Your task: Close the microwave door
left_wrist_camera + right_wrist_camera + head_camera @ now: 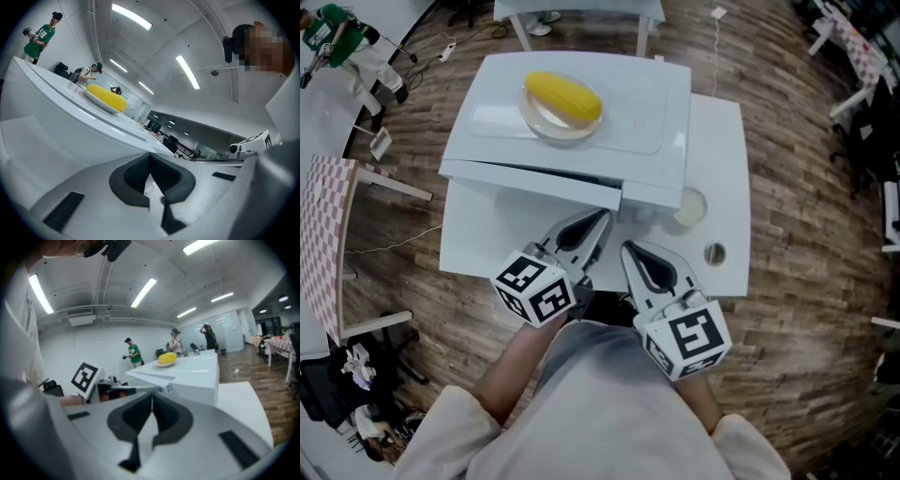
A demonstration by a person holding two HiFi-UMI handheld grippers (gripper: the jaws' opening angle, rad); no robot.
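Note:
A white microwave (609, 103) stands on a white table (722, 159), and a plate with a yellow corn cob (565, 97) rests on its top. Its door (530, 183) faces me and stands slightly ajar, angled out from the body; in the right gripper view the door (152, 372) juts out to the left. My left gripper (602, 217) is shut and empty, its tip just short of the door's right end. My right gripper (628, 248) is shut and empty beside it, lower over the table. In their own views the left gripper (151, 176) and right gripper (151, 413) show jaws closed together.
A pale round cup (691, 206) and a small round disc (714, 252) lie on the table right of the microwave. A checked table (323, 234) stands at the left on the wooden floor. Several people (133, 353) stand behind the microwave.

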